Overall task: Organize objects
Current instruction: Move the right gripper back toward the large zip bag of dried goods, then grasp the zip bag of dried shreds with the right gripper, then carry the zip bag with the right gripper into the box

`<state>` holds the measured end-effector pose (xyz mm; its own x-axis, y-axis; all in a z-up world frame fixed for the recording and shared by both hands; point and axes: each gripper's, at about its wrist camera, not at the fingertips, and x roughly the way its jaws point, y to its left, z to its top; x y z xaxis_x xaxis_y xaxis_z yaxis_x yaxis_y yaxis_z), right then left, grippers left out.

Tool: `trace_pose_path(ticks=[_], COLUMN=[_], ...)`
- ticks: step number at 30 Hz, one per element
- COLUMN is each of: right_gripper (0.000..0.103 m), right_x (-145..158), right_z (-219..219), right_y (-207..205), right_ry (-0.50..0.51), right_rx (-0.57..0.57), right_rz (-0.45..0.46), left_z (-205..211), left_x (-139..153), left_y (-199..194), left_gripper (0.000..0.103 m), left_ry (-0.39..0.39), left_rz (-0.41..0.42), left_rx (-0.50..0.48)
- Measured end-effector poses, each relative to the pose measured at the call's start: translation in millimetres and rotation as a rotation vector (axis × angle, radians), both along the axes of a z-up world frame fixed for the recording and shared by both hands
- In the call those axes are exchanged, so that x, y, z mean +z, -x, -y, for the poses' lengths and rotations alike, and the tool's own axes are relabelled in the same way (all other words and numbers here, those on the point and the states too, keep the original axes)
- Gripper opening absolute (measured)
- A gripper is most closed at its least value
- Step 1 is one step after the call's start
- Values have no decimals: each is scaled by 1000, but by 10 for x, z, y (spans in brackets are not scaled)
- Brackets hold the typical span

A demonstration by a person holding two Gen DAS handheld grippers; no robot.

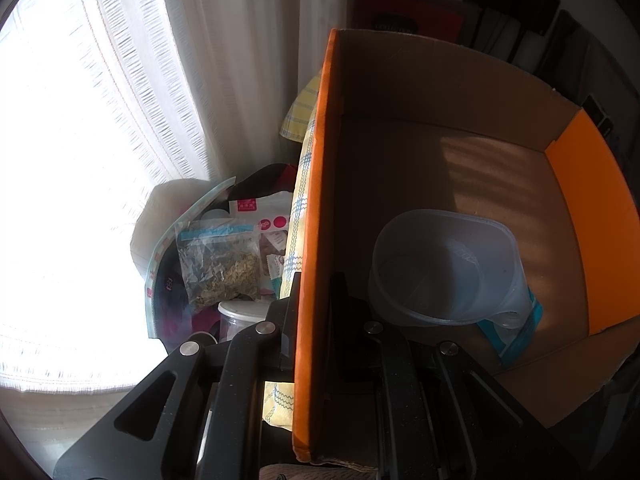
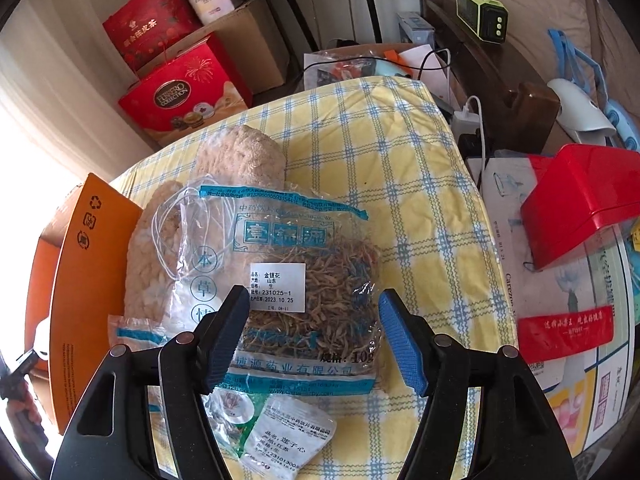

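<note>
My right gripper (image 2: 314, 338) hangs with its jaws apart over the herb bag (image 2: 304, 292) on the checked cloth (image 2: 400, 168); the bag lies between them, long side across; my left gripper (image 1: 310, 320) stays out, clamped on the box wall (image 1: 314, 208).

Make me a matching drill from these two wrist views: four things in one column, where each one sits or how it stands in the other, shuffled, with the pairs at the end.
Things
1. clear plastic container
2. herb bag with white label
3. left tongs
4. right tongs

Places or states
A. clamped on the orange wall of the cardboard box
B. open, one finger to each side of a bag
C. lying inside the cardboard box
D. on the yellow checked cloth

Pairs: 1-C, 2-D, 3-A, 4-B
</note>
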<state>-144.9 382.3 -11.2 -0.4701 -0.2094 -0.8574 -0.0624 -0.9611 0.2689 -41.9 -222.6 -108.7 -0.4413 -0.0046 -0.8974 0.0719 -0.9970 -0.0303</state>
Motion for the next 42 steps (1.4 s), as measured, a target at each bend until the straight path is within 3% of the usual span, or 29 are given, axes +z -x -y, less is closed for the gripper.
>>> trace_pose_path(ticks=[4, 13, 17, 27, 34, 42], right_gripper=[66, 26, 18, 18, 18, 18], right_x=[-47, 16, 135, 759, 1099, 1240], right_z=[17, 107, 78, 320, 822, 1558], right_y=[7, -17, -57, -231, -268, -154], right_ry=[-1, -26, -10, -81, -65, -31], right_rx=[3, 22, 11, 48, 156, 294], right_rz=[-1, -26, -57, -184, -231, -237], left_z=[0, 58, 93, 320, 390, 472], left_x=[1, 6, 12, 13, 19, 32], left_y=[5, -14, -20, -89, -107, -119], left_gripper=[11, 11, 11, 11, 11, 11], left_ry=[0, -4, -1, -12, -15, -16], left_rz=[0, 0, 2, 2, 3, 4], left_rx=[0, 1, -3, -2, -1, -1])
